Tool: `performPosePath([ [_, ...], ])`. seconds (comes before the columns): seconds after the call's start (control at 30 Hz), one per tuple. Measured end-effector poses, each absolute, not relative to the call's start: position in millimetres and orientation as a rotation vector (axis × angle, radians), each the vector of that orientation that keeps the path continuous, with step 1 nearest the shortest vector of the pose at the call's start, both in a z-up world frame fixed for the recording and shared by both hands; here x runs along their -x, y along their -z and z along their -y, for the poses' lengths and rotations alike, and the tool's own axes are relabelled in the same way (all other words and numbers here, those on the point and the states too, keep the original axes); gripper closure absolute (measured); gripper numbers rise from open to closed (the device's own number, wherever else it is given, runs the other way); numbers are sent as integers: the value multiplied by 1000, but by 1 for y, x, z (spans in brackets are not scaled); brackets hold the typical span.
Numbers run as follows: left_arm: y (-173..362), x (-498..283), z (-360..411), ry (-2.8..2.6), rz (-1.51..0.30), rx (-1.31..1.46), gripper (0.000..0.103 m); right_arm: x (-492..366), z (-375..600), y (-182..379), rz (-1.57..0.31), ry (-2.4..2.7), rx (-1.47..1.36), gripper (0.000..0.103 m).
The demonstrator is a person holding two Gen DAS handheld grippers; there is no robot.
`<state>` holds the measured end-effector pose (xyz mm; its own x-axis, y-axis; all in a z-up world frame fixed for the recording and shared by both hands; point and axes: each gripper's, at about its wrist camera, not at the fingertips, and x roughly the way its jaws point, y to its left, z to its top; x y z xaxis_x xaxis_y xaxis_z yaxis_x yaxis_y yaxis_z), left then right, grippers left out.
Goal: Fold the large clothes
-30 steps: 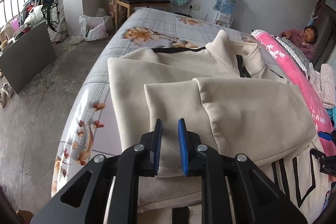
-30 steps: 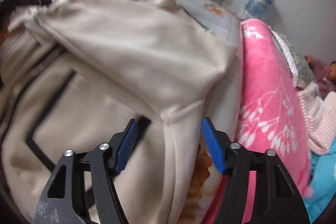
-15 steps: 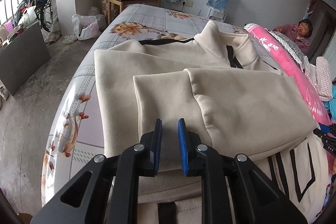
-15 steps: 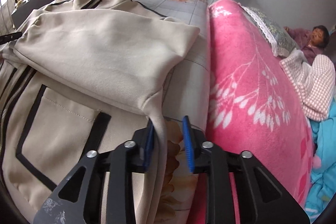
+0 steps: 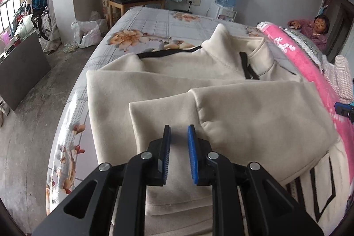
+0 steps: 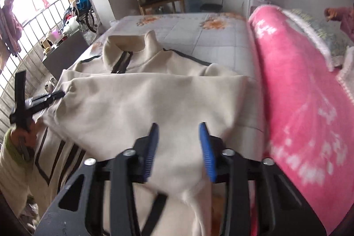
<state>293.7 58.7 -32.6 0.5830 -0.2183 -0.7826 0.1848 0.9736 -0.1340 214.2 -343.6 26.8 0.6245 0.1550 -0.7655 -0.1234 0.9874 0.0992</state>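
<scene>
Lying across the near end of the bed (image 5: 152,21), the cream jacket (image 5: 254,116) has both sleeves folded over its chest, collar toward the far end. The left gripper (image 5: 178,141) hovers over the sleeve cuff near the bed's left edge, jaws narrowly parted, grasping nothing. The right gripper (image 6: 178,141) hangs above the folded sleeve beside the pink blanket (image 6: 309,114), released and empty.

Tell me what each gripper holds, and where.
Nothing: the left gripper and right gripper hover, jaws apart, over the folded jacket.
</scene>
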Motion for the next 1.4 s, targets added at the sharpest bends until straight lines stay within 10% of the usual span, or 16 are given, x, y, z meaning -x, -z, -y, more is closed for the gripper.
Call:
performPosePath([
  [0.3, 35, -287, -65, 252, -891, 33, 88, -296, 375, 3, -912, 158, 25, 103],
  [0.83, 29, -285, -74, 213, -887, 73, 88, -292, 247, -1, -1026, -144, 80, 89],
  [1.07, 9, -255, -75, 400, -904, 109, 87, -200, 221, -52, -945, -298, 97, 65],
  [1.4, 13, -231, -68, 351, -933, 43, 68, -148, 237, -34, -961, -188, 41, 54],
])
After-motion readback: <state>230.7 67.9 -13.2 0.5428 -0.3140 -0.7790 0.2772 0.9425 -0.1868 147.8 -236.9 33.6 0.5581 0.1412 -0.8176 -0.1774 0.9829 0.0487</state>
